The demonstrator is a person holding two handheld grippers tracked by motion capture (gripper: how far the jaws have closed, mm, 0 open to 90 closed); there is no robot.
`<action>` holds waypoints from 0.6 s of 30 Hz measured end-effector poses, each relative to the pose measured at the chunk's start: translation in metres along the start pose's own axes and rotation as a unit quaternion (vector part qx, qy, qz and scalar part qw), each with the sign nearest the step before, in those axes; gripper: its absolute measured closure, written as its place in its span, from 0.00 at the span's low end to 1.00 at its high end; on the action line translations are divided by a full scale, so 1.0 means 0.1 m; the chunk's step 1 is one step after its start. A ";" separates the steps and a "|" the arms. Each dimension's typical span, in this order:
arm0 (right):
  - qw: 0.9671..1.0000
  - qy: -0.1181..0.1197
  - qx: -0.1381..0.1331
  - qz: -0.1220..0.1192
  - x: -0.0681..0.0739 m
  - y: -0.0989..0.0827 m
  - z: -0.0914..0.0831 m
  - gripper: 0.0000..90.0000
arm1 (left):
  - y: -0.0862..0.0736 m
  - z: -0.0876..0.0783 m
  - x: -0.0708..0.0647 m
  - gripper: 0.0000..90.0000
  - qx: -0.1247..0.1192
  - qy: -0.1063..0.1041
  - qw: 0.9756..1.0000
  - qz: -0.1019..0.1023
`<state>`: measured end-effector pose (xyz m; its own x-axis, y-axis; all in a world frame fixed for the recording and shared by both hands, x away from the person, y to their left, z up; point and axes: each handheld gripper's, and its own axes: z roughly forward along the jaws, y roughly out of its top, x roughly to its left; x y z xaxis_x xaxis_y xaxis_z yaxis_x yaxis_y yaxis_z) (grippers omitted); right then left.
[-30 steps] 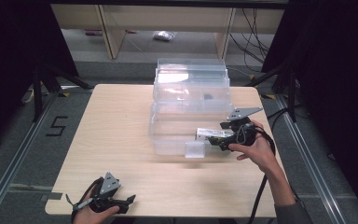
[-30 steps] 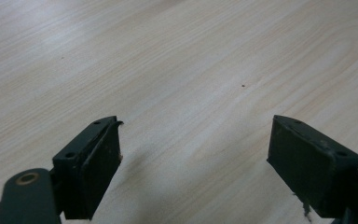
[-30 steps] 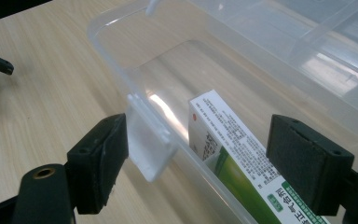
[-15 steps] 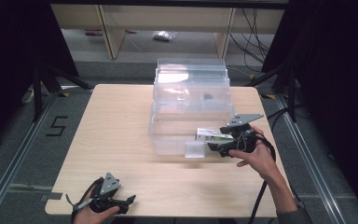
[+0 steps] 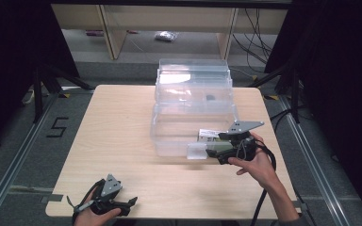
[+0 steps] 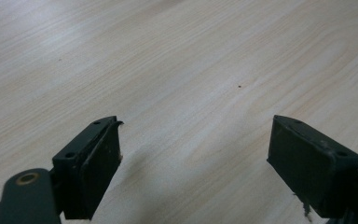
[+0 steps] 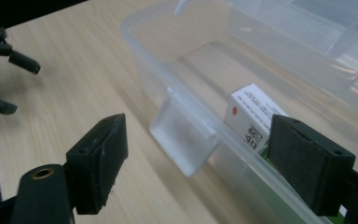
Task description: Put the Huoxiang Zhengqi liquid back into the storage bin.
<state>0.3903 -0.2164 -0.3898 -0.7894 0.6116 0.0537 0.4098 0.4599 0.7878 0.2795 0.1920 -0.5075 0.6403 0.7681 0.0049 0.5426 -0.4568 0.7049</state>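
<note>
Clear plastic bin [image 5: 179, 127]: bench [image 5: 118, 136] centre, holding white carton [image 5: 208, 135] at its 4 o'clock corner. Right gripper [image 5: 212, 151]: jaws released, beside bin latch [image 5: 196, 151]. Left gripper [image 5: 133, 201]: 7 o'clock edge, jaws released.

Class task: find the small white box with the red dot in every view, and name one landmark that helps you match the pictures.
High view: white box inside the clear drawer, right of centre.
Right gripper view: centre-right, beside the right jaw.
Left gripper view: bare table.
Shared landmark: drawer handle tab.
</note>
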 end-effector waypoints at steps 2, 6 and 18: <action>1.000 -0.003 -0.006 0.004 0.01 -0.01 0.01 0.24 | 0.00 0.00 0.00 0.18 -0.003 -0.001 1.000 -0.002; 1.000 0.007 -0.008 0.002 0.04 -0.05 0.03 0.24 | 0.00 0.00 0.00 0.18 -0.003 -0.002 1.000 -0.002; 1.000 0.004 -0.010 0.009 0.16 -0.17 0.03 0.24 | 0.00 0.00 0.00 0.18 0.000 -0.003 1.000 -0.003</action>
<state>0.3721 -0.2128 -0.4040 -0.7858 0.6140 0.0737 0.4153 0.4356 0.7986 0.2794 0.1915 -0.5072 0.6400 0.7684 -0.0029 0.5462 -0.4524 0.7050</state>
